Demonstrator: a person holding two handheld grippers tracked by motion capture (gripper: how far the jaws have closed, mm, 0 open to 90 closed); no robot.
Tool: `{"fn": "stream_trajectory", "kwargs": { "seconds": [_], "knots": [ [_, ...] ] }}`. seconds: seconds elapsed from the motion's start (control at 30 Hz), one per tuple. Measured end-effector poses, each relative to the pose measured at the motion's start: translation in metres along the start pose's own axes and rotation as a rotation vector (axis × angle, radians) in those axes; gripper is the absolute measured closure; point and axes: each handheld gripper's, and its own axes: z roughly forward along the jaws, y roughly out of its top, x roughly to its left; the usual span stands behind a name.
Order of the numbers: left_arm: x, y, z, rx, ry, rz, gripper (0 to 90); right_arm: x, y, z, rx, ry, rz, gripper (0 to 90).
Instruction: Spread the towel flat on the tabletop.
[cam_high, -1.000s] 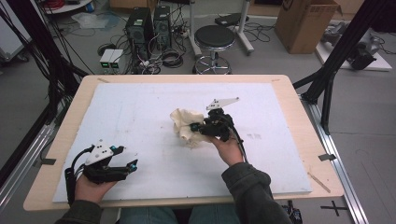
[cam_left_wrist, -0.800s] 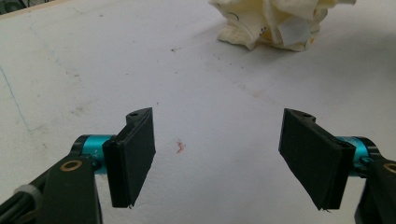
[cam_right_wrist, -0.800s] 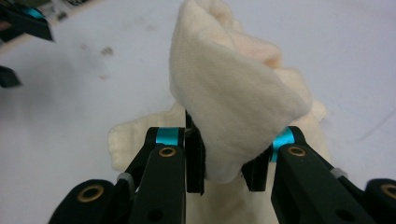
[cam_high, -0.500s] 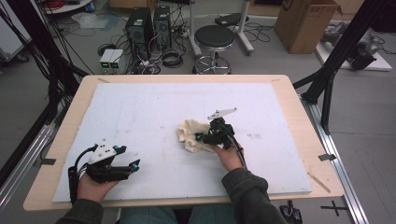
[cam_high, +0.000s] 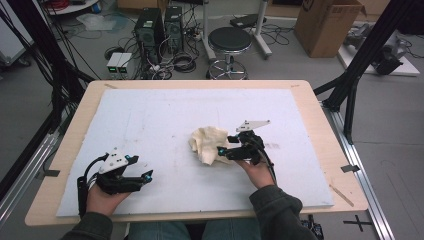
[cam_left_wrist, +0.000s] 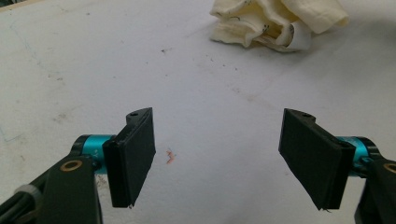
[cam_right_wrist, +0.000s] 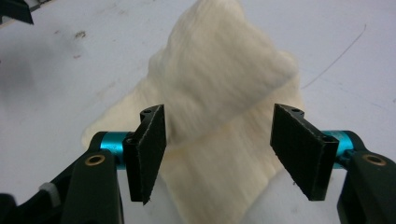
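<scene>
Lowered right tongs (cam_right_wrist: 217, 154), crumpled cream cloth (cam_high: 207, 144)

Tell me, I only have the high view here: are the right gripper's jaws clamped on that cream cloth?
Observer: No. The right gripper has just been opening; its pads stand apart, the cream cloth between and beyond them, unpressed.
Operator: And the left gripper?
Observer: The left gripper is wide open over the bare white mat, nothing between its pads.
Operator: Anything on the cloth?
Observer: A white tag peeks from its folds.
</scene>
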Motion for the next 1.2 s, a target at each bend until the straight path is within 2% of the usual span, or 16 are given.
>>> {"fn": "stream_trajectory", "kwargs": {
  "seconds": [0.07,0.17,0.37,0.4,0.43,0.47,0.53,0.57,0.67,0.8,0.93,1.2],
  "knots": [
    [0.000,0.000,0.000,0.001,0.002,0.001,27.3,0.002,-0.006,-0.005,0.006,-0.006,-0.012,36.0],
    [0.000,0.000,0.001,0.004,0.000,-0.001,27.3,0.002,-0.014,-0.009,0.023,-0.001,-0.031,41.9],
    [-0.002,0.001,0.002,0.006,-0.004,0.007,27.3,0.003,-0.021,0.003,0.090,0.016,-0.071,50.3],
    [-0.002,0.001,0.003,0.007,-0.006,0.007,27.3,0.003,-0.021,0.007,0.105,0.018,-0.084,53.2],
    [-0.002,0.001,0.003,0.005,-0.007,0.004,27.4,0.003,-0.023,0.014,0.139,0.015,-0.104,61.1],
    [-0.002,0.001,0.003,0.005,-0.008,0.004,27.4,0.003,-0.023,0.014,0.139,0.015,-0.104,61.1],
    [-0.002,0.001,0.003,0.004,-0.009,0.002,27.4,0.004,-0.025,0.019,0.165,0.020,-0.113,70.0],
    [-0.002,0.001,0.003,0.004,-0.010,0.002,27.4,0.004,-0.025,0.019,0.159,0.016,-0.131,76.4],
    [-0.002,0.001,0.003,0.002,-0.013,0.002,27.5,0.001,-0.024,0.016,0.159,0.041,-0.124,85.1],
    [-0.002,0.001,0.003,0.001,-0.015,0.001,27.6,0.002,-0.023,0.007,0.145,0.052,-0.133,87.0],
    [-0.002,0.001,0.003,-0.002,-0.013,0.001,27.7,0.001,-0.024,-0.011,0.135,0.049,-0.143,87.0],
    [-0.011,0.011,0.011,-0.021,-0.045,0.005,28.1,-0.008,-0.046,-0.054,0.127,0.000,-0.120,86.9]
  ]
}}
